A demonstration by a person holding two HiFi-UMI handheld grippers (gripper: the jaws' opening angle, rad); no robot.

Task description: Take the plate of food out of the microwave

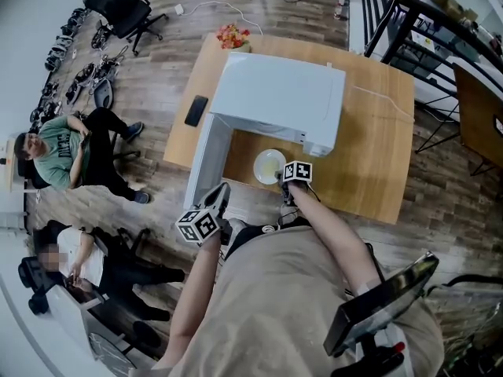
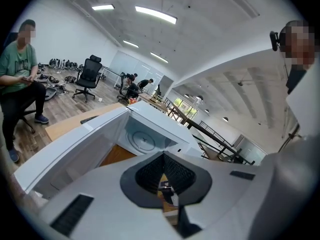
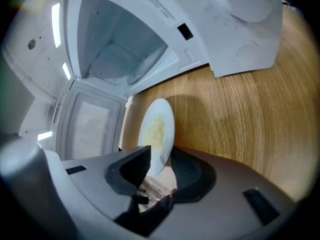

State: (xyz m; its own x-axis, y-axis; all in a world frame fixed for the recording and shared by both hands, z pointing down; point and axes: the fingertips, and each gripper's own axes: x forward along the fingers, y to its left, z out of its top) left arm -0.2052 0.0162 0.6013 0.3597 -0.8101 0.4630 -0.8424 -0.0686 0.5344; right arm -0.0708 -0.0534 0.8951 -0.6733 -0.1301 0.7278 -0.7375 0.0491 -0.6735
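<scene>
The white microwave (image 1: pixel 279 93) stands on the wooden table (image 1: pixel 377 155) with its door (image 1: pixel 206 159) swung wide open. A white plate (image 1: pixel 269 166) with pale yellow food rests on the table just in front of the cavity. My right gripper (image 1: pixel 281 177) is at the plate's near edge. In the right gripper view the plate (image 3: pixel 156 129) has its rim between the jaws of the right gripper (image 3: pixel 161 156), which stand slightly apart. My left gripper (image 1: pixel 222 195) hovers by the door's free end, and in its own view the left gripper (image 2: pixel 162 156) is shut on nothing, facing the empty cavity (image 2: pixel 142 139).
A black phone (image 1: pixel 196 110) lies on the table left of the microwave, and a red and yellow bunch (image 1: pixel 232 36) sits at the far edge. Two people (image 1: pixel 63 151) sit on the floor side to the left. A black rack (image 1: pixel 424 22) stands at the right.
</scene>
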